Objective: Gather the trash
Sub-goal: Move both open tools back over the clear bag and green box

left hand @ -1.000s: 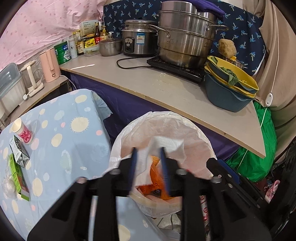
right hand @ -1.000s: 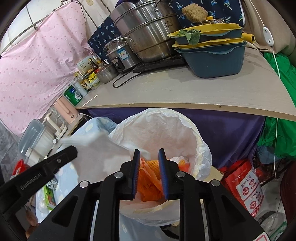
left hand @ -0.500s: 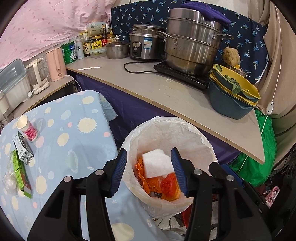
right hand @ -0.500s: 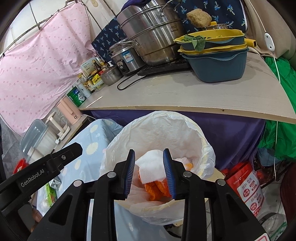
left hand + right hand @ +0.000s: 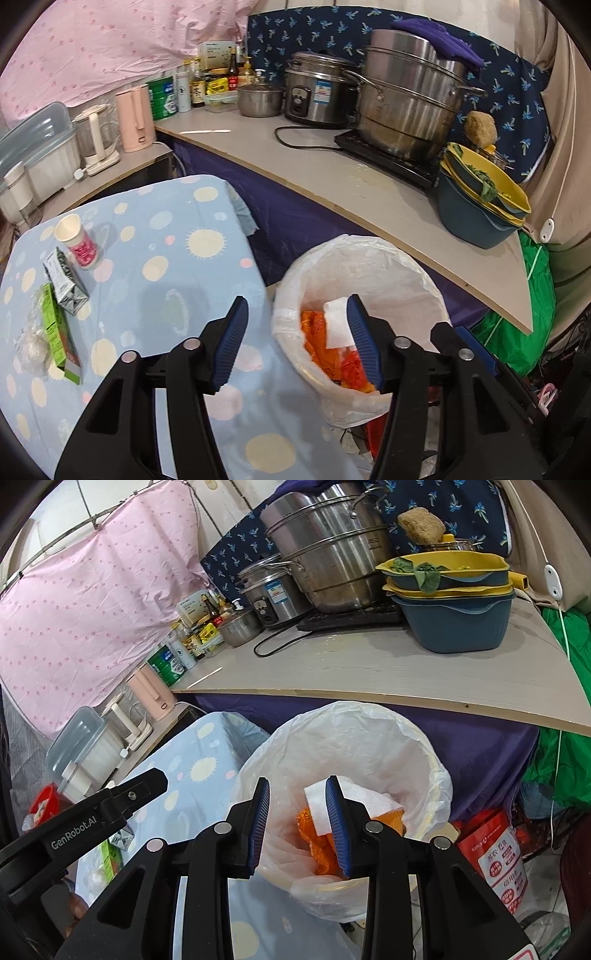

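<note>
Left gripper (image 5: 297,338) above near rim of bin, jaws apart and just been widening, nothing between them. Right gripper (image 5: 297,825) likewise over bin, jaws parted and empty, opened a little further within the last second. White-lined trash bin (image 5: 373,254) on floor between blue spotted worktop (image 5: 177,266) and long kitchen counter (image 5: 369,195). Inside bin: white tissue (image 5: 338,325) lying on top of orange wrappers (image 5: 321,343), free of both grippers. Remaining on spotted worktop: paper cup (image 5: 75,240) upright, grey carton (image 5: 64,282) just beside it, green box (image 5: 59,338) lying flat, clear crumpled wrap (image 5: 31,345) touching green box. Steel pots (image 5: 406,99) and stacked basins (image 5: 480,206) on counter behind bin.
</note>
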A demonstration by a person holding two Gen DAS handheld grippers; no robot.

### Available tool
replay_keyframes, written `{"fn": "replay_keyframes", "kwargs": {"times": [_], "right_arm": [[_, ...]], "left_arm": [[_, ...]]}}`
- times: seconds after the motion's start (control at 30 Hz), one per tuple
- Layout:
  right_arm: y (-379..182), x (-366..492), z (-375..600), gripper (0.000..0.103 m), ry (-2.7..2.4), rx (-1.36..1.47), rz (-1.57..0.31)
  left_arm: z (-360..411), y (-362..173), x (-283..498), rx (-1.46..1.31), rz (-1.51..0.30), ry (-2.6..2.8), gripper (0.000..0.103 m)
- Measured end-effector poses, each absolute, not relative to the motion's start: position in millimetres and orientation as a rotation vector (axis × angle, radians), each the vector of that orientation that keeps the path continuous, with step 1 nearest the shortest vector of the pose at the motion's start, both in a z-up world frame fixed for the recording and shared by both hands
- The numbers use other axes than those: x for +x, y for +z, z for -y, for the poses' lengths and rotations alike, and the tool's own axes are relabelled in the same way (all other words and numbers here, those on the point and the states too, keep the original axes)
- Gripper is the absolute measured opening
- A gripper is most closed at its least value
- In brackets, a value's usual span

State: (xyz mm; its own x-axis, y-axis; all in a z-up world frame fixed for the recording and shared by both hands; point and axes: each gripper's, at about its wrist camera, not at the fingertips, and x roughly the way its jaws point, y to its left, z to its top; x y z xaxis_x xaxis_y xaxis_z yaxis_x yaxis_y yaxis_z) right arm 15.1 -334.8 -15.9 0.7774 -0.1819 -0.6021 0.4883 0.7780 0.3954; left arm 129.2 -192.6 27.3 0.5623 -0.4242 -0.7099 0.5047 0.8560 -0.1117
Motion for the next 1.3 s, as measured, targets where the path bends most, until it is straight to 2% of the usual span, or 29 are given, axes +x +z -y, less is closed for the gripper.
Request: {"fn": "replay_keyframes", "kwargs": {"times": [0.13, 0.3, 0.73, 0.97, 1.03, 1.3], "right_arm": [[-14.6, 23.5, 317.9, 0.035, -0.360, 0.557, -0.581], [-15.4, 35.6, 295.2, 0.035, -0.328, 0.539, -0.597], [-19.5, 67.3, 233.5, 0.035, -0.237, 0.484, -0.652], [-25.1, 88.2, 191.7, 0.040, -0.178, 0.449, -0.686], [-27.6, 95.0, 179.4, 0.040, -0.160, 0.440, -0.698], [-39.1, 121.5, 124.5, 0.046, -0.077, 0.396, -0.743]], "left_arm": [[166.1, 27.6, 135.9, 0.086, -0.805, -0.492, 0.064], [129.6, 25.8, 147.1, 0.042, -0.817, -0.434, 0.065], [28.5, 14.6, 162.4, -0.017, -0.816, -0.295, 0.078], [-30.9, 3.2, 171.9, -0.064, -0.832, -0.210, 0.079], [-46.0, -1.2, 175.4, -0.068, -0.836, -0.181, 0.085], [-102.8, -18.9, 184.7, -0.090, -0.857, -0.088, 0.085]]}}
